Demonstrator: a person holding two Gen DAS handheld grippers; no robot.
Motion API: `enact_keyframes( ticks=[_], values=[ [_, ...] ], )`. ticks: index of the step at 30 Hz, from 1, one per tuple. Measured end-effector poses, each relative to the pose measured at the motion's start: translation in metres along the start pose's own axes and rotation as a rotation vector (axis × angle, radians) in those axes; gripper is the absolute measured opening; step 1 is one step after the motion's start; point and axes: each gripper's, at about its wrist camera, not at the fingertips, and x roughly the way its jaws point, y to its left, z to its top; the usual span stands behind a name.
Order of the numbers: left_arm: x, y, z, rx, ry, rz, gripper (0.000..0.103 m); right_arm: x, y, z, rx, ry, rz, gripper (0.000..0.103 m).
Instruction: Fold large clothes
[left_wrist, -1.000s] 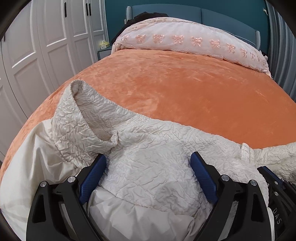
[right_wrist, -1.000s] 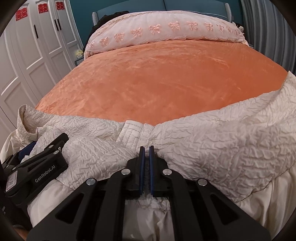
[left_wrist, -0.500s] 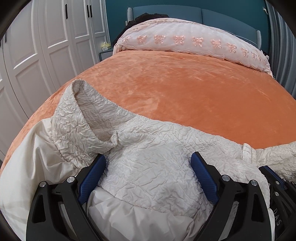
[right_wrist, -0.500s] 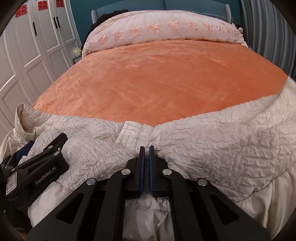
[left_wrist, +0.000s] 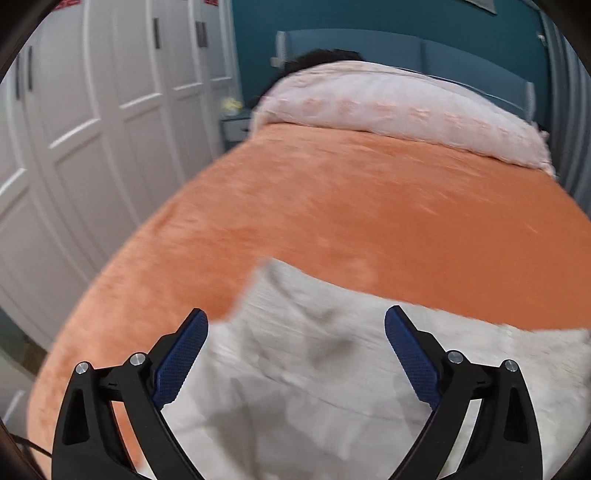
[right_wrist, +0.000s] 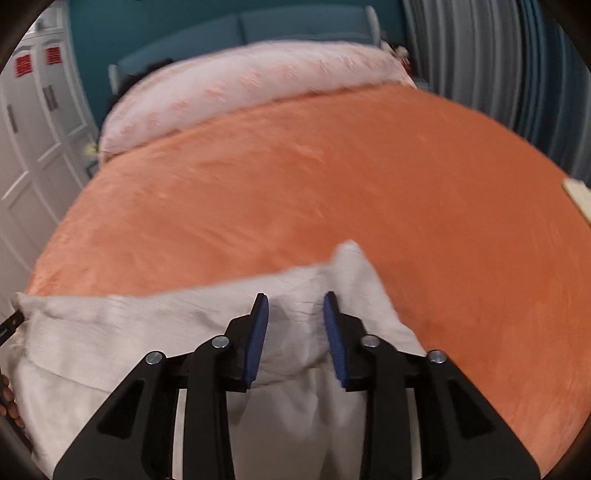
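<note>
Clearly soft and light: cream crinkled garment (left_wrist: 314, 387) lies bunched at the near edge of the orange plush blanket (left_wrist: 369, 221), spilling toward the cameras. Should drape and sag when lifted, no stiffness, so best taken at an edge or corner with a full pinch of fabric rather than mid-panel; smoother lining below may slip against the pads. Plush blanket likely to drag on it a little.

Left gripper (left_wrist: 295, 328) spread wide, blue pads (left_wrist: 181, 362) well apart over the cloth, holding nothing. Right gripper (right_wrist: 295, 325) partly open, a hump of the garment (right_wrist: 295, 317) sitting between the jaws but not pinched; cannot tell whether the pads touch it, given the motion blur.

Counted: one garment, two grippers, one blanket, one pale pink bolster-like roll of bedding (left_wrist: 406, 107) at the head, one teal headboard (left_wrist: 369, 48), one run of white wardrobe doors (left_wrist: 92, 110) on the left.
</note>
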Motion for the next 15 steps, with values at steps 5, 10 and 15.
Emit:
enact_keyframes(
  ticks=[5, 10, 15],
  values=[
    [0.053, 0.023, -0.020, -0.031, 0.137, 0.071, 0.097, 0.030, 0.007, -0.011, -0.044, 0.020, -0.029, 0.027],
    [0.072, 0.026, -0.047, -0.057, 0.119, 0.052, 0.098, 0.041, -0.003, -0.019, 0.012, 0.021, 0.027, 0.027],
    [0.084, 0.032, -0.057, -0.125, 0.132, -0.008, 0.098, 0.041, -0.001, -0.023, 0.017, 0.017, 0.028, 0.027]
  ],
)
